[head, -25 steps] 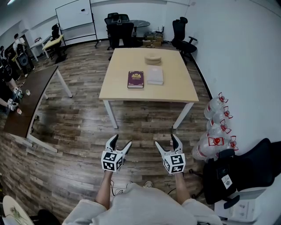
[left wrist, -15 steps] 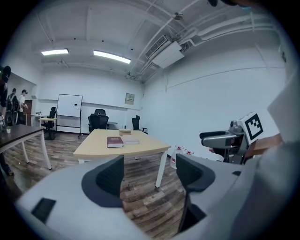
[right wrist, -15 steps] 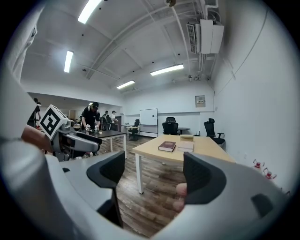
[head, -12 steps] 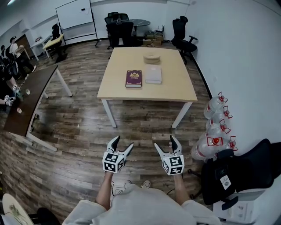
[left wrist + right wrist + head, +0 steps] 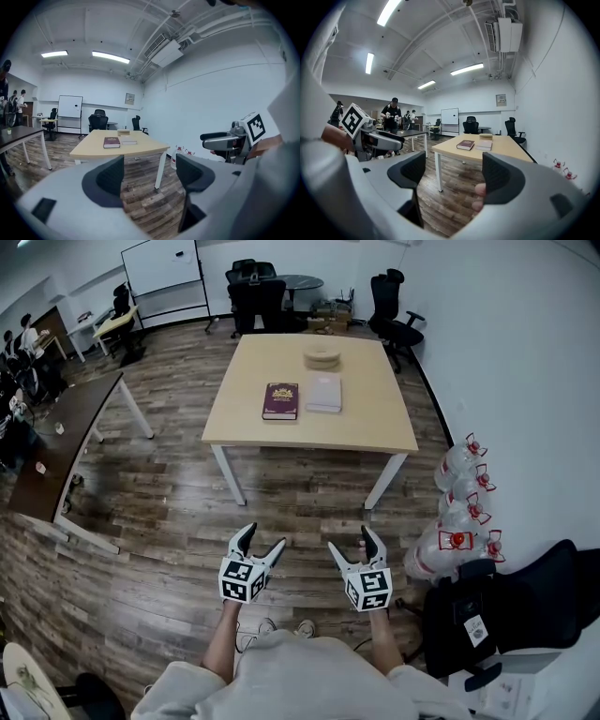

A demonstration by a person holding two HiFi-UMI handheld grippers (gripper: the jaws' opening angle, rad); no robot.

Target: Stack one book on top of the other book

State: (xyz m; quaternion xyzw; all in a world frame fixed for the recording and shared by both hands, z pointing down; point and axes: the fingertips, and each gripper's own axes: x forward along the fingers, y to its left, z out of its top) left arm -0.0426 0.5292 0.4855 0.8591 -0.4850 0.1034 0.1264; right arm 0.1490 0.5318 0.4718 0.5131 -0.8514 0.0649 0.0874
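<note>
Maroon book (image 5: 280, 400) lies just beside white book (image 5: 324, 392) — left gripper (image 5: 262, 536) and right gripper (image 5: 350, 538), fingers wide and empty, may shove both.

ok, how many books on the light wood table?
2. Maroon book on the left, white book beside it on the right, in the head view. Both lie flat, unstacked; none seem hidden.

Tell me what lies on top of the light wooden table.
A dark red book and a white book side by side, a round tan object beyond them. The table under them is covered.
</note>
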